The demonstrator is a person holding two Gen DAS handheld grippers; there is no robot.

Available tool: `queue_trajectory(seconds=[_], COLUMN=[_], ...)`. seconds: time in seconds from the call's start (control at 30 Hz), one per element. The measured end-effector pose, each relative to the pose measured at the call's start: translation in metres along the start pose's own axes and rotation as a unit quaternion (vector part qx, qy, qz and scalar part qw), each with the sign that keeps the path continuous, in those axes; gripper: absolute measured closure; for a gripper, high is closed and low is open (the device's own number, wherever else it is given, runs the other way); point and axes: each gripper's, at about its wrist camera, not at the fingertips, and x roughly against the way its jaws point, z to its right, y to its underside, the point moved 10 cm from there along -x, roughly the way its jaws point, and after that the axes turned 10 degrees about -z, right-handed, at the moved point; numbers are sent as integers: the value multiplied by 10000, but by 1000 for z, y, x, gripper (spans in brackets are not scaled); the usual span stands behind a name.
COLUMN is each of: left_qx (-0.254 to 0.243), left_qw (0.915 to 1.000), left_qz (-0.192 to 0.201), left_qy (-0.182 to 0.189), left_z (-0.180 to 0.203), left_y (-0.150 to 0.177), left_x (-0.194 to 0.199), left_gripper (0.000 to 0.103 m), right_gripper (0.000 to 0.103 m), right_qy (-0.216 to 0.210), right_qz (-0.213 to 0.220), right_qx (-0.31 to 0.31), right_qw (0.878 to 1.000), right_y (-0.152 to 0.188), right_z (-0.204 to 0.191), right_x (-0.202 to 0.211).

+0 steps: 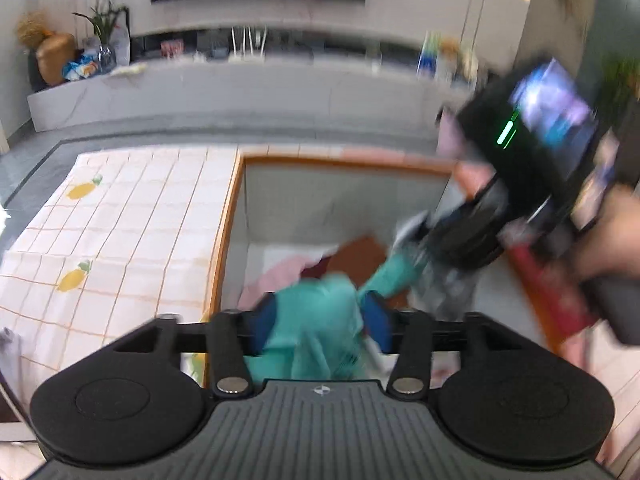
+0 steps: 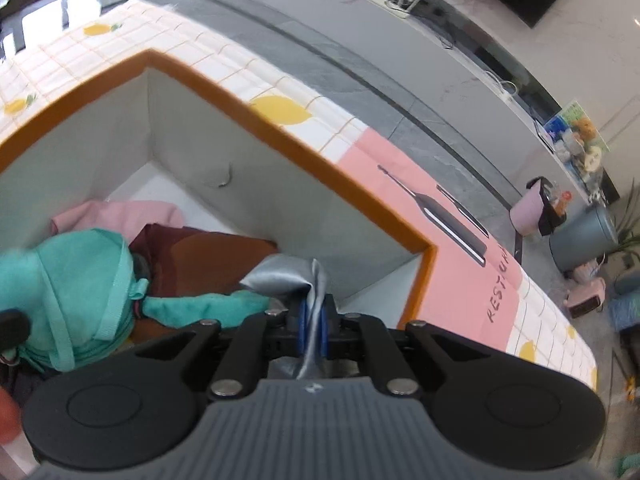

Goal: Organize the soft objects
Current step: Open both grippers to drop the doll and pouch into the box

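Big stuff first: the table [image 1: 120,216] has a checked lemon cloth, and the orange-rimmed bin [image 2: 256,120] sits on it with pink and brown cloths already lying at the bottom. The teal cloth [image 1: 320,320] hangs over the bin, pinched between the left gripper [image 1: 320,320] fingers, which are closed partway around its bunched fabric. The right gripper [image 2: 313,324] is nearly fully closed on a thin silver cloth [image 2: 280,276]. I'd lower both well inside the walls before letting go, so nothing drapes over the rim.

Teal cloth [image 1: 316,320] bunched over bin [image 2: 248,120]; silver fabric [image 2: 288,276] crumpled beside it.
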Motion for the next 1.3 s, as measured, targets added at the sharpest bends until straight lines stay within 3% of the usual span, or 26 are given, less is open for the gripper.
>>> queue_trajectory(seconds=[0.07,0.13,0.27,0.37,0.43,0.5,0.6,0.73,0.83,1.0,1.13,1.3], left_qx=[65,163,316,184,116,160,288,441,449,383,302,370], left_qw=[9999,9997,9994,9992,9982,9979,9981,9971,9960,9961,9914,9861], left_qz=[80,4,56,308,447,460,386,413,516,328,659,1217], left_qy=[111,155,163,-180,-388,-428,-379,-463,-569,-728,-1093,-1069], left_z=[2,2,3,-2,-5,-8,-13,-16,-13,-7,5,40], left_y=[-1,2,1,-1,-3,-3,-3,-7,-12,-23,-41,-48], left_x=[10,17,26,35,40,44,48,58,70,88,114,145], left_gripper=[27,26,23,23,23,23,23,23,23,22,22,17], right_gripper=[99,98,73,47,42,25,8,6,5,3,3,3], right_qy=[31,99,310,356,493,567,514,207,226,188,205,44], right_qz=[-43,-50,52,102,195,264,415,726,834,1056,1250,1638], right_qx=[132,211,272,340,432,528,551,519,484,393,363,-130], right_qw=[9999,9997,9991,9987,9977,9966,9963,9958,9951,9935,9913,9864], right_y=[0,1,1,1,0,-1,-4,-5,-6,-2,8,36], right_z=[-3,-4,-2,-6,-8,-10,-11,-14,-11,-3,12,44], right_x=[-2,-3,0,5,9,13,23,46,62,95,123,168])
